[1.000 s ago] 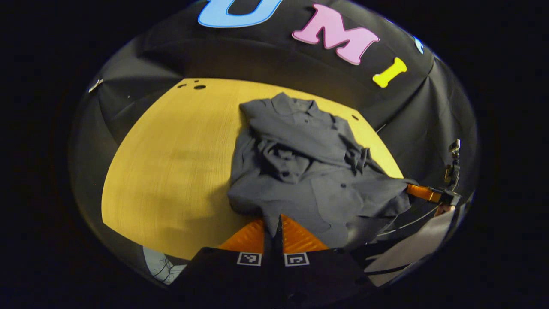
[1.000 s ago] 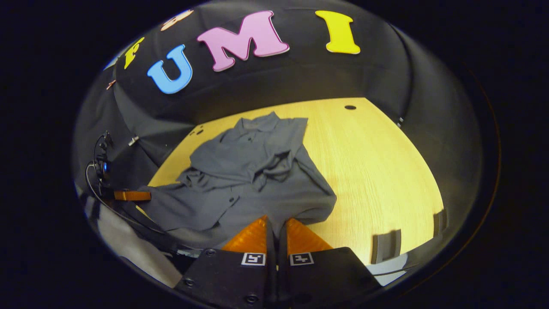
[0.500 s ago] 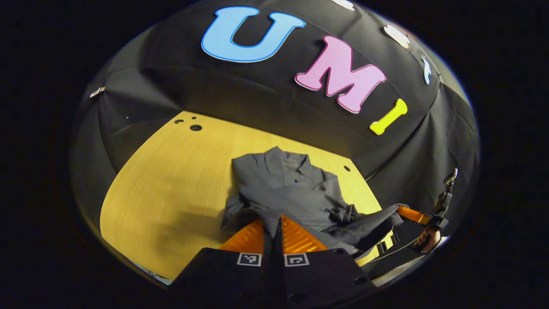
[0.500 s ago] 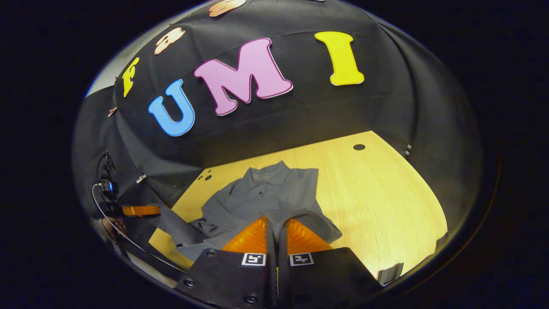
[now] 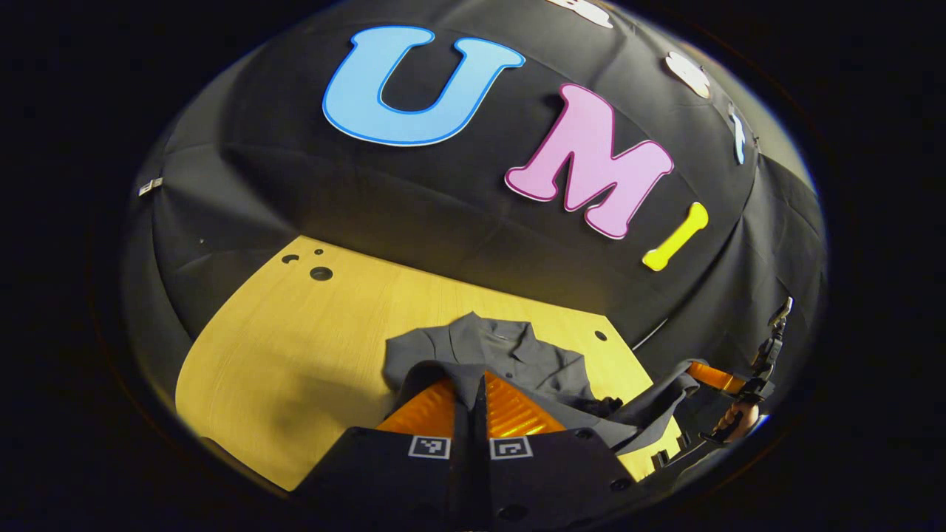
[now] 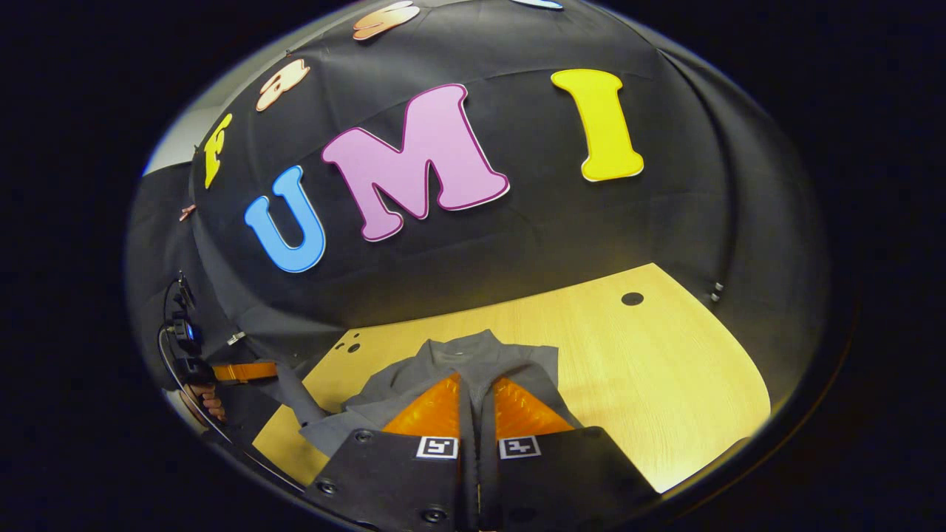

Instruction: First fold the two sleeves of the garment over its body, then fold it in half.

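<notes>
A grey collared shirt lies on the yellow table, its collar toward the far wall. My left gripper is shut on the shirt's bottom hem, which it holds up over the body near the collar. In the right gripper view, my right gripper is shut on the hem's other corner, just short of the collar of the shirt. The lifted cloth hangs between the two grippers. The right gripper appears at the far right of the left gripper view, and the left gripper at the far left of the right one.
The table has small round holes near its far corners, one hole at the far right. Black cloth walls close in behind the table. A hand and cables sit behind the left gripper.
Both grippers have carried the bottom hem up and forward from the near edge toward the collar. The lower half of the shirt now covers most of the folded sleeves.
</notes>
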`<state>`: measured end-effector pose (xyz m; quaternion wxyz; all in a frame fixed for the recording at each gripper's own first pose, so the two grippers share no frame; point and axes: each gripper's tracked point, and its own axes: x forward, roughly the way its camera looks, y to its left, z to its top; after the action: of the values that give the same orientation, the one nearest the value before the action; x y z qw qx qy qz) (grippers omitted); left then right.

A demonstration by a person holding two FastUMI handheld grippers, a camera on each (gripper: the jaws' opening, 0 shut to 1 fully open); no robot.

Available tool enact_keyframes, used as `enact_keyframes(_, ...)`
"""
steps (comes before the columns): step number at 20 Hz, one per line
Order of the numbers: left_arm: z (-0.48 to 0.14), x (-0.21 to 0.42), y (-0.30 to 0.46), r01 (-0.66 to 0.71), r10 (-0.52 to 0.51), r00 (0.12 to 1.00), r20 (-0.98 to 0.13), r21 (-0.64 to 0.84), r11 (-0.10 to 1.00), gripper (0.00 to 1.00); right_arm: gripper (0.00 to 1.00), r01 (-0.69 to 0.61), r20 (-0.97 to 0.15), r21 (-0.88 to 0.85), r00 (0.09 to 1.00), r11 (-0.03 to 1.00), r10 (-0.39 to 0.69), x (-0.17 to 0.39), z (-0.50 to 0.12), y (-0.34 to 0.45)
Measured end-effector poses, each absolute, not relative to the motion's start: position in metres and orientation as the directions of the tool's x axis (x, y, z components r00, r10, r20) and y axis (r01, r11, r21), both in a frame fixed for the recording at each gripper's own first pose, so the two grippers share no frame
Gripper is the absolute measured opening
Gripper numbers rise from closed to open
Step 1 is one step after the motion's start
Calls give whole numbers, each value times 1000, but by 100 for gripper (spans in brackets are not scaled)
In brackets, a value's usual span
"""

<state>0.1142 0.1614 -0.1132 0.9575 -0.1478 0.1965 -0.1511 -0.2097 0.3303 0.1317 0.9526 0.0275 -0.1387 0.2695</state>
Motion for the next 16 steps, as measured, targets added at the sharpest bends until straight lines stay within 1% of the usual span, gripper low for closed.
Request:
enact_keyframes(9,-135,199,164,180,-301,884,-357,-335,925,5,6,-488,264,-22,839,872,476,-132,157,346)
enact_keyframes(16,-175,258,163,143,-264,872,-412,-301,943,5,6,-451,222,17,872,892,437,-59,157,348)
